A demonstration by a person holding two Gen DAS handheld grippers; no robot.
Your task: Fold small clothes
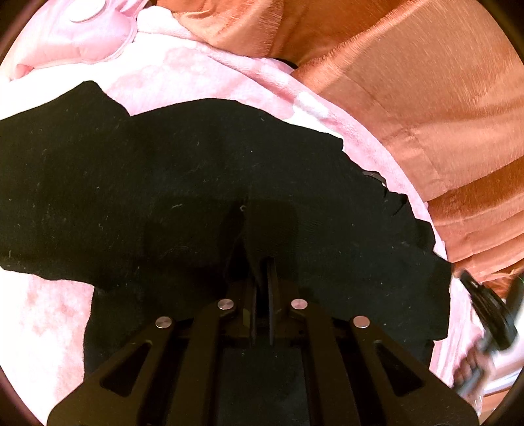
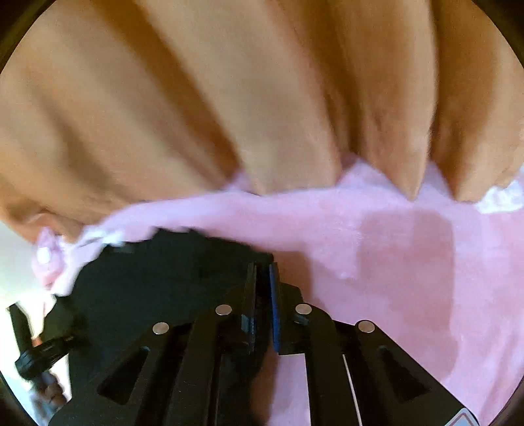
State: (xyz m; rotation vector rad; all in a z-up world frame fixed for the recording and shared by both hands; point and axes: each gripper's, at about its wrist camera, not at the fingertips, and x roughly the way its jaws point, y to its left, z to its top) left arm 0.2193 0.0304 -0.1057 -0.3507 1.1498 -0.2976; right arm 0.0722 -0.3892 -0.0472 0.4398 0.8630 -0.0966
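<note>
A black garment (image 1: 196,170) lies spread on a pink fluffy blanket (image 1: 203,75). My left gripper (image 1: 262,262) is shut on a pinched fold near the garment's middle, with cloth bunched over the fingertips. In the right wrist view my right gripper (image 2: 263,265) is shut on the edge of the same black garment (image 2: 157,278), which spreads to its left over the pink blanket (image 2: 409,255). The right gripper's body (image 1: 488,314) shows blurred at the right edge of the left wrist view. The left gripper's body (image 2: 39,354) shows blurred at the lower left of the right wrist view.
An orange curtain (image 1: 409,82) hangs in folds behind the blanket, also filling the top of the right wrist view (image 2: 229,98). A pink satin pillow (image 1: 82,29) lies at the far left.
</note>
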